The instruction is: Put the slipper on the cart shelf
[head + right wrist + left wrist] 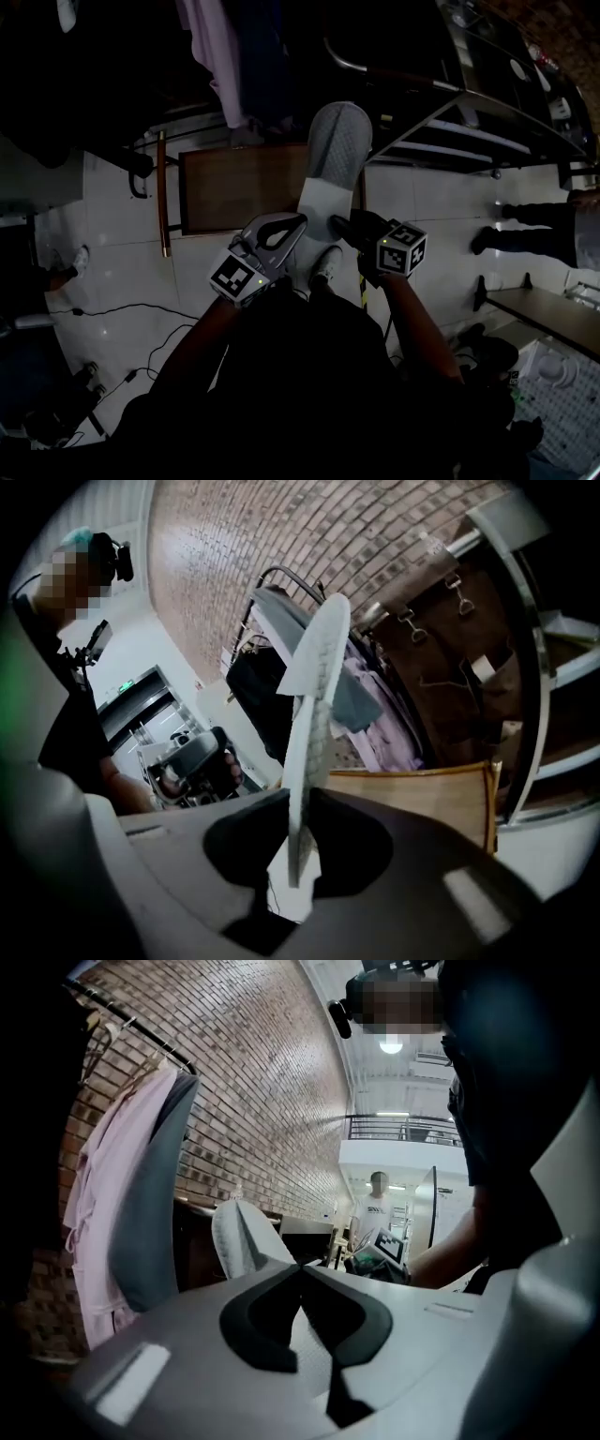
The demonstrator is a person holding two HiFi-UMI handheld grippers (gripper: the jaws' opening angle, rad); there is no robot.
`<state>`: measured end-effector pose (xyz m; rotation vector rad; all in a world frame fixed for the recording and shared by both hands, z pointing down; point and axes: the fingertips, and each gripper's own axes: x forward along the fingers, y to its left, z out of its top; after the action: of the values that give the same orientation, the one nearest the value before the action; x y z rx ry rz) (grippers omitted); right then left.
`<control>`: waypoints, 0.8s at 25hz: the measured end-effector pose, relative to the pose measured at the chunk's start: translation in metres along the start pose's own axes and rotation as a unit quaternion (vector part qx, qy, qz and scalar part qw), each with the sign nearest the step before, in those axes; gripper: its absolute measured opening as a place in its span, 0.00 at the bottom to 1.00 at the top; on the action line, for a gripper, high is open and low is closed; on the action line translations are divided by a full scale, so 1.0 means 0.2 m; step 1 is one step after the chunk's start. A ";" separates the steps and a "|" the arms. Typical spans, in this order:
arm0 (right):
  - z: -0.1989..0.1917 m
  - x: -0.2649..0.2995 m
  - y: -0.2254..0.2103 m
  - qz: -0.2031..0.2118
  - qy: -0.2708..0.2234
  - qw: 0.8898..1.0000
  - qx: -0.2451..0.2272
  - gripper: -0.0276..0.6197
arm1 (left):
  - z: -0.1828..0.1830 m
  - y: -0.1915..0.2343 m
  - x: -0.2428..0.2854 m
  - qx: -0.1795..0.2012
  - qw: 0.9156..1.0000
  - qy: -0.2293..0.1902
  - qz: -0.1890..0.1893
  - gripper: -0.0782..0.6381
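The grey slipper [336, 150] hangs in the upper centre of the head view, toe uppermost, off the floor and on no shelf; the right gripper [349, 228] clamps its pale sole at the heel end, and in the right gripper view the sole stands edge-on between jaws closed narrow upon it; the left gripper [300, 223] sits just left of the heel with its jaw tips together, and I cannot tell whether it nips the slipper; behind the slipper a brown wooden panel [239, 187] fills the middle of the frame; at the upper right runs the metal shelf frame [487, 117], apart from the slipper, with a curved rail [375, 67] before it; a pink garment [211, 47] hangs at the top left, beside a grey garment [150, 1194] against a brick wall [272, 1072]; a cable [122, 309] trails across the white floor at lower left; a bystander's legs [534, 217] stand at the right edge; a person in a white shirt [378, 1208] shows far off, the shirt's print too small to read; no other writing is legible
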<state>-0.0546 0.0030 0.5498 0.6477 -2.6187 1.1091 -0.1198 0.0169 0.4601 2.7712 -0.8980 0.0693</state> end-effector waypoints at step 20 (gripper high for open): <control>0.67 -0.37 0.50 -0.057 -0.154 0.952 -0.258 0.14 | 0.47 -0.13 0.03 0.049 0.998 -0.038 0.012 0.11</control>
<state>-0.0413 -0.0088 0.3676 0.8848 -2.9019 0.2732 -0.1026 0.0126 0.3646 2.8710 -0.9723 0.0120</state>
